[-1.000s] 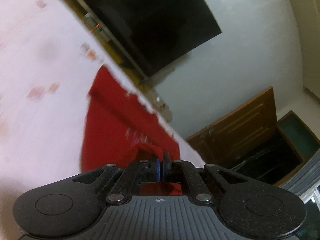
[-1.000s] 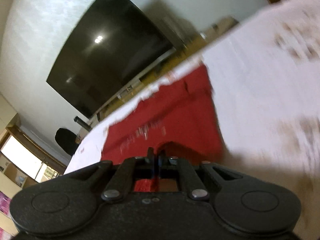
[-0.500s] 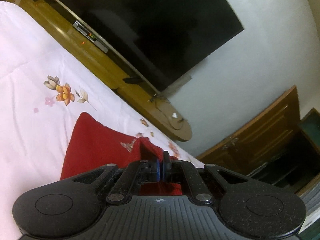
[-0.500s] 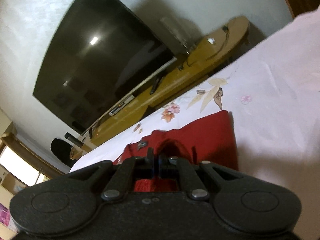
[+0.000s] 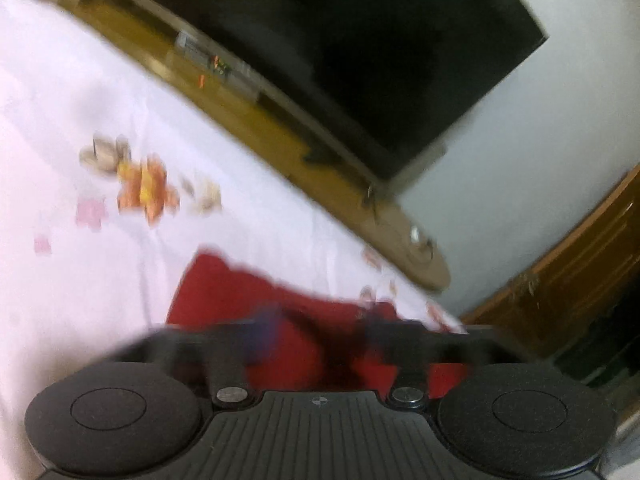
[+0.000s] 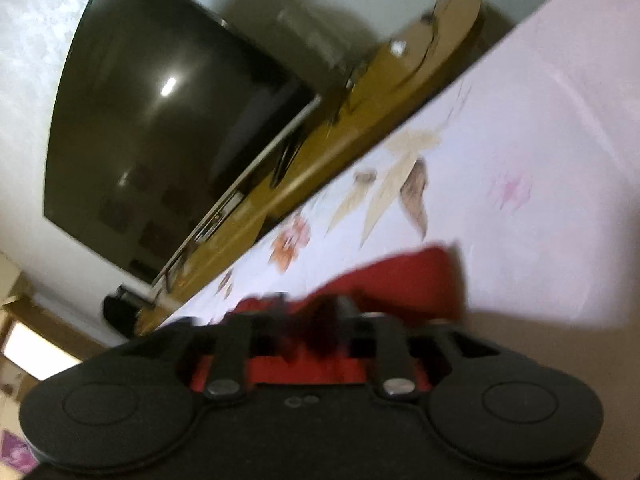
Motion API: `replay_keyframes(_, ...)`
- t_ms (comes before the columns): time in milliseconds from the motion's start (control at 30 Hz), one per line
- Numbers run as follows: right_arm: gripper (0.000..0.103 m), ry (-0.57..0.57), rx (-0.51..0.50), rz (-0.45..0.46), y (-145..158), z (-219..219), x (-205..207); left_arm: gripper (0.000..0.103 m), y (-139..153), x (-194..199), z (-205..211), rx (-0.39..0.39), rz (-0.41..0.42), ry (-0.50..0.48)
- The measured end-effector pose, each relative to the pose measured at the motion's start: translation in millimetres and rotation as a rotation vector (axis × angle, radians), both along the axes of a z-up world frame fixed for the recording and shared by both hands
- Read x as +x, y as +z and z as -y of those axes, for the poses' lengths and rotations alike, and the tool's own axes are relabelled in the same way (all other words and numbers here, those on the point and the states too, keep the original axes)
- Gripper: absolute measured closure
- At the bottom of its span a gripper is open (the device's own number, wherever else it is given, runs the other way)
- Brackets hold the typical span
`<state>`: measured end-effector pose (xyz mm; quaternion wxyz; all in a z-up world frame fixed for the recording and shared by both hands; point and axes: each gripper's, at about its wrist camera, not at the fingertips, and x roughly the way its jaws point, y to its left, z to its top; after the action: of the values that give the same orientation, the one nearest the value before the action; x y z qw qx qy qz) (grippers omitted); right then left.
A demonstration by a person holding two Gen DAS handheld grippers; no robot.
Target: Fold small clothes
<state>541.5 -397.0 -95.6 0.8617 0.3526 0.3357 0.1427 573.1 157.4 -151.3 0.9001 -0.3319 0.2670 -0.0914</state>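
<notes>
Both frames motion-blurred. Red garment (image 5: 248,304) lies on a bed (image 5: 80,120) with a white sheet printed with flowers, orange bloom (image 5: 146,188) off to the garment's upper left in the left wrist view. Garment sits low in frame, right in front of both grippers, partly hidden behind their black bodies.

Left gripper (image 5: 316,332): jaws opening, spread wide. Fingers smeared by blur, a bluish pad (image 5: 264,334) on the left side and a dark one on the right. Red cloth shows between them, with a dark fold in the middle; pads not seen pressing on it, so no grip.

Right gripper (image 6: 308,320): jaws opening too, about half apart. Red cloth shows between and under the fingers, dark bunched patch at centre. Blur makes pad contact hard to read; cloth looks loose, not pinched.

In the right wrist view the garment (image 6: 404,280) has its far right corner up by a leaf print (image 6: 400,192) on the sheet.

Beyond the bed: low wooden TV stand (image 5: 280,136) running along the bed's far edge, large dark TV (image 5: 360,40) on a pale wall (image 5: 520,160), set-top box with small red lights on the stand. Wooden door (image 5: 568,272) at right in the left view. Right view shows the same TV (image 6: 160,140) with a lamp reflection.
</notes>
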Motion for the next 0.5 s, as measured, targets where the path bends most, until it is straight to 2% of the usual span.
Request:
replay_keyframes(33,0.026,-0.033,-0.017,0.025,3,1,-4,0.001,3,-4,1,0.023,0.036,0.03)
replay_keyframes(100,0.037,-0.036,-0.02,0.072,7,5,-9,0.003,5,-4,-1,0.016,0.058,0.024)
replay_keyframes(133,0.047,-0.019,-0.029,0.066,8,5,-8,0.011,6,-3,0,0.03,0.049,0.014)
replay_keyframes(167,0.051,0.002,-0.047,0.064,9,4,-9,0.017,7,-1,1,0.06,0.043,-0.001)
replay_keyframes(333,0.051,0.071,-0.217,0.076,15,-8,-5,0.018,16,16,23,0.305,-0.026,-0.146)
replay_keyframes(400,0.047,0.109,-0.27,0.069,17,-17,3,0.024,19,23,32,0.383,-0.05,-0.187)
replay_keyframes(433,0.047,0.135,-0.292,0.06,16,-21,9,0.034,20,25,34,0.413,-0.059,-0.195)
replay_keyframes(500,0.047,0.188,-0.355,0.051,17,-32,16,0.054,23,28,33,0.417,-0.07,-0.212)
